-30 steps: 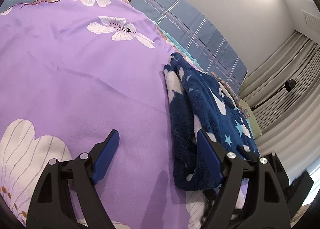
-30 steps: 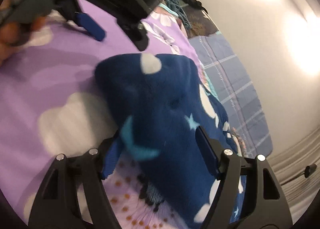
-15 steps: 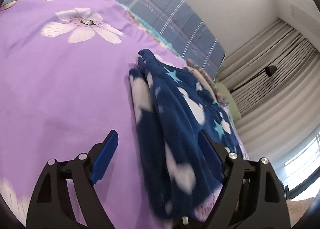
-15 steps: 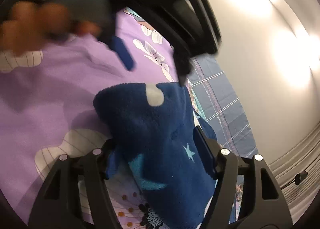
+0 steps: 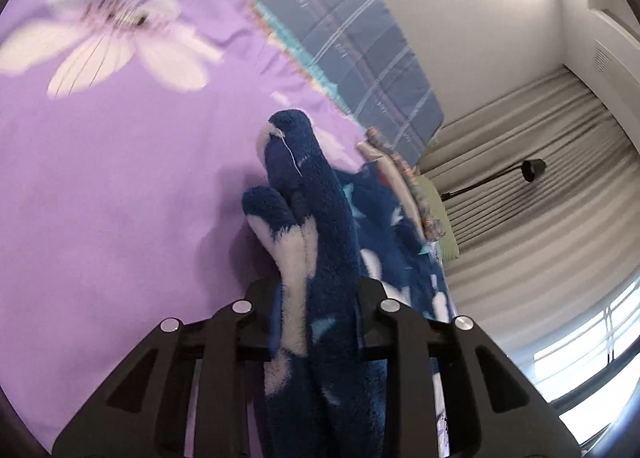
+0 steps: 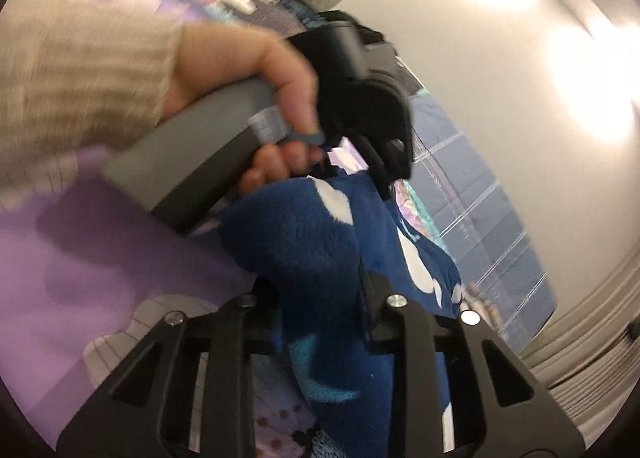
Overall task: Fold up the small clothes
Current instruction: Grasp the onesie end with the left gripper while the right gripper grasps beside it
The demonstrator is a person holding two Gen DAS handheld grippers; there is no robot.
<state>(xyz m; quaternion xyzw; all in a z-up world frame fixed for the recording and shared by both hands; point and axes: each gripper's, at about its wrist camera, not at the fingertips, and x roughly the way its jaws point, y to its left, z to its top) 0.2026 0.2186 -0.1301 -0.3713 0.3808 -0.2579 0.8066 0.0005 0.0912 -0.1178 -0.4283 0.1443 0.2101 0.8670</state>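
Fleece garment [image 5: 320, 242], bunched at six o'clock, sits between left gripper [image 5: 316, 322] and right gripper [image 6: 320, 310], both closing on it to lift an edge for folding over the bed [image 5: 120, 185].

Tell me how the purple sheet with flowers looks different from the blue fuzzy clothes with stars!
The purple sheet is smooth and thin; the blue fuzzy garment is thick and fluffy. The sheet lies spread flat on the bed, while the garment is bunched up, pinched in the closing jaws of the left gripper and right gripper. The sheet has big white flowers; the garment has stars and white blobs. Both are soft patterned cloth.
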